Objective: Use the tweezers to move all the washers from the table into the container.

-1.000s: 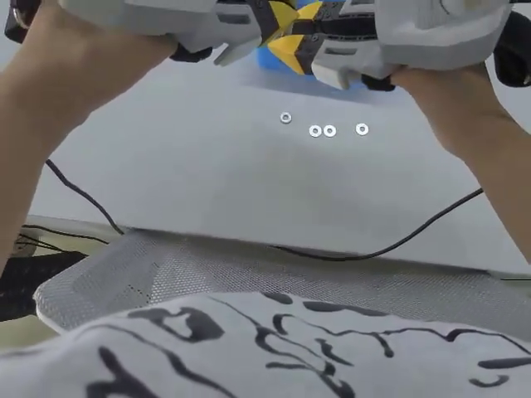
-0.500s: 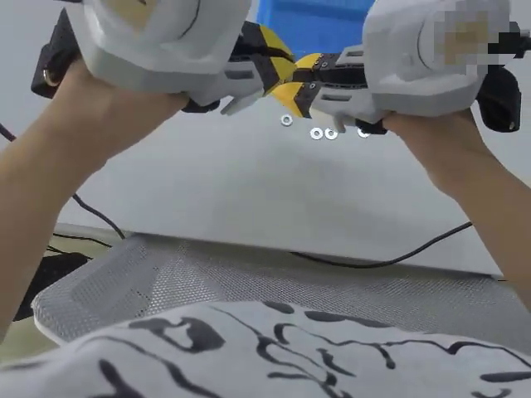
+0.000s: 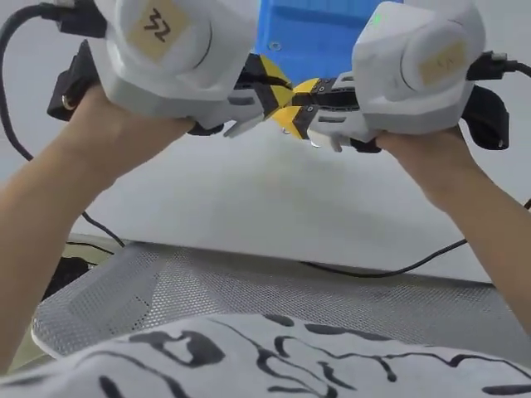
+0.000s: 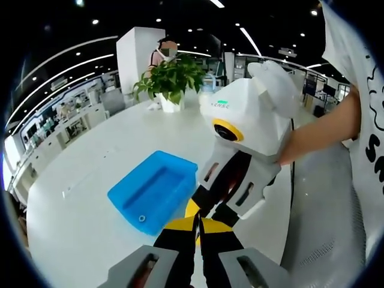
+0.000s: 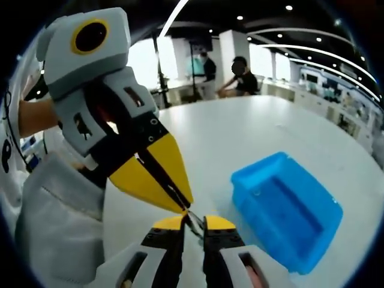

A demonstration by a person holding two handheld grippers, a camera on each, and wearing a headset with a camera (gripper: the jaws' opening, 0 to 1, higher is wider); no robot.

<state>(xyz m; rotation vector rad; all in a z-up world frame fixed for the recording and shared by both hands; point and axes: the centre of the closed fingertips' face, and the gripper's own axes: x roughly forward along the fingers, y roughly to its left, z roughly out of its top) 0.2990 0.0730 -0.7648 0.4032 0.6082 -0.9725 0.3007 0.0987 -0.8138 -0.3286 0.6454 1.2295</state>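
Observation:
My two grippers meet tip to tip above the white table (image 3: 249,191). The left gripper (image 3: 280,89) comes from the left and the right gripper (image 3: 290,112) from the right. In the right gripper view, thin dark tweezers (image 5: 193,221) sit between my right gripper's (image 5: 192,227) shut yellow jaws. They run up into the left gripper's (image 5: 183,204) shut jaws. The left gripper (image 4: 198,231) touches the right gripper's tip (image 4: 193,210). The blue container (image 3: 323,33) stands behind them, with one washer (image 4: 142,218) inside. The grippers hide the table's washers.
A black cable (image 3: 390,269) runs along the table's near edge, above a grey mesh chair back (image 3: 249,290). A potted plant (image 4: 171,81) stands at the far end of the long white table. People stand in the background (image 5: 240,75).
Both grippers, still tip to tip, have come lower and closer in the head view. They now cover the washers that showed on the table. More of the blue container shows above them.

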